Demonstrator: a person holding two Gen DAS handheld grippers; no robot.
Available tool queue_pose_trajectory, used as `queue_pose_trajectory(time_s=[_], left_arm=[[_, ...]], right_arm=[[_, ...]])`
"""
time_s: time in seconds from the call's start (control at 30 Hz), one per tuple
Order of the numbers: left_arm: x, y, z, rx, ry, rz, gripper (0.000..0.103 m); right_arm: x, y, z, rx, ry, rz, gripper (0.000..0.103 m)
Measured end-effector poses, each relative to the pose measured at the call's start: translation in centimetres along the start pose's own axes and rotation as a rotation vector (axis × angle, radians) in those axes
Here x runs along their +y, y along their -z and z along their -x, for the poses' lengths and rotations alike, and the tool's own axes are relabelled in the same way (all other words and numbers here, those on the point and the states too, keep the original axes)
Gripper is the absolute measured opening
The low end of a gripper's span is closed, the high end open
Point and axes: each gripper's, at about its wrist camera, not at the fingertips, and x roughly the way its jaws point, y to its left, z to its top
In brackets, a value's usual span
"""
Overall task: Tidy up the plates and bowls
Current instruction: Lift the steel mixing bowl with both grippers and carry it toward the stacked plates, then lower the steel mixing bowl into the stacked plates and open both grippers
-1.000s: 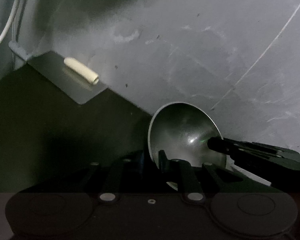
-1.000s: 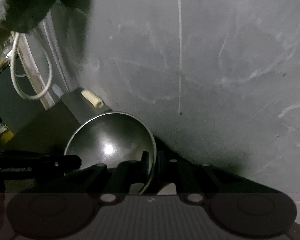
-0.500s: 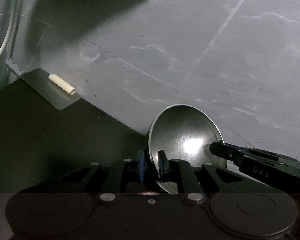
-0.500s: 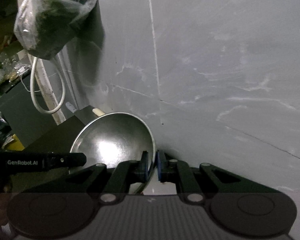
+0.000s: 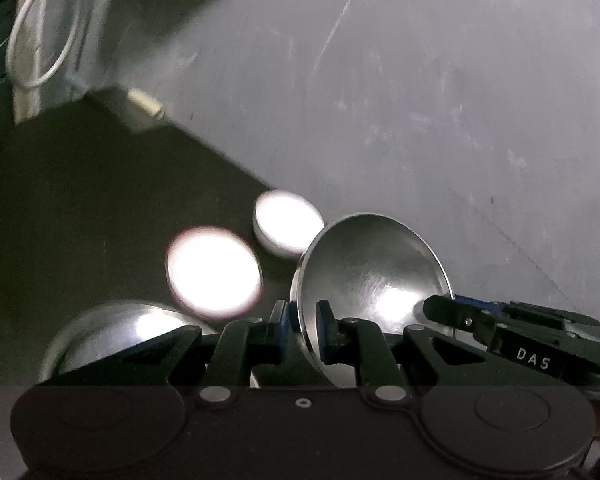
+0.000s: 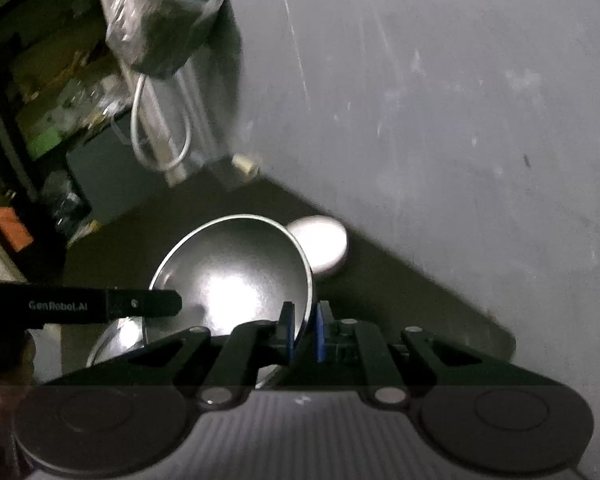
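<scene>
A shiny steel bowl (image 5: pixel 372 276) hangs tilted above the dark table (image 5: pixel 80 208), gripped at two opposite spots on its rim. My left gripper (image 5: pixel 302 320) is shut on the near rim, one pad inside and one outside. The right gripper (image 5: pixel 434 308) comes in from the right and clamps the far rim. In the right wrist view the same bowl (image 6: pixel 236 276) has my right gripper (image 6: pixel 304 322) shut on its right rim, and the left gripper (image 6: pixel 172 304) reaches its left edge. Two bright white dishes (image 5: pixel 214 272) (image 5: pixel 288 224) sit on the table beyond.
A second steel bowl (image 5: pixel 112 332) lies low at the left, also under the held bowl (image 6: pixel 116 340). One white dish (image 6: pixel 324 244) stands near the grey wall (image 6: pixel 440 120). A small white cylinder (image 6: pixel 246 164), a looped white cable (image 6: pixel 160 136) and a hanging plastic bag (image 6: pixel 168 16) fill the far corner.
Both grippers carried the bowl away from the corner with the white cylinder. Two white dishes and a second steel bowl came into view. The grips on the rim are unchanged.
</scene>
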Motion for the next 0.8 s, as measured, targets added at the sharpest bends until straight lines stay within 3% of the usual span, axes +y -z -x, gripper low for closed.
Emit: queue_pose_trajectory(time_s=[0.27,0.8], left_arm=[[-1.3,5.6,0.4,0.109,-0.068,0.034,0.015],[1.0,9.6,0.4,0.266,-0.017,0.095,0.019]], right_arm=[[-1.0,4.5,1.1,0.114,-0.08,0.016,0.013],[0.0,7.0,-0.4,0.307,-0.084,0.002,0.015]])
